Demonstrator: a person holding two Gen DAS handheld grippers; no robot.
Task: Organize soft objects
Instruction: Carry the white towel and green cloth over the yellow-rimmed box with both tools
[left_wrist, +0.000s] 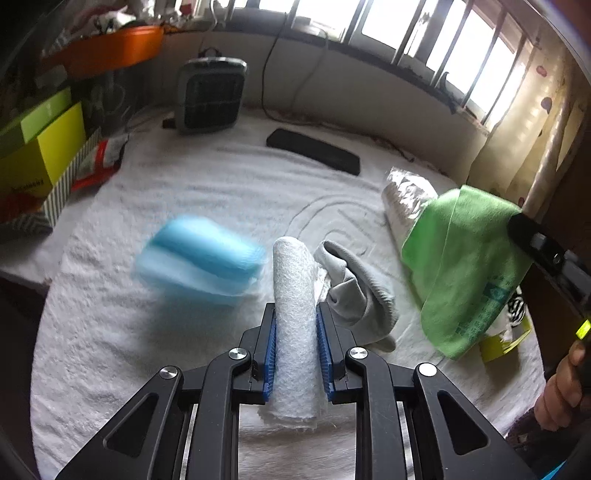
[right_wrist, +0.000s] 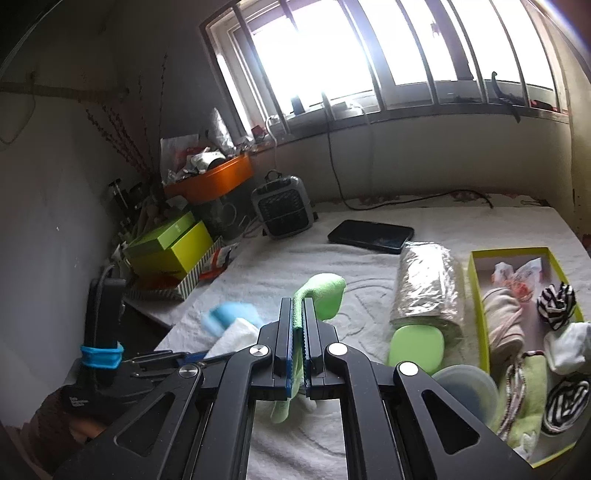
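Left claw (left_wrist: 295, 325) clamped on a rolled white cloth (left_wrist: 293, 295) raised off the towel-covered tabletop (left_wrist: 110, 350), right claw (right_wrist: 297, 325) pinched shut on a green cloth (right_wrist: 321, 291), both apparently bound for the half-filled yellow-green box (right_wrist: 476, 295).

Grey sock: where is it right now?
Left wrist view, centre-right: the grey sock lies crumpled on the white towel, right beside the white roll that the left gripper holds, left of the green cloth.
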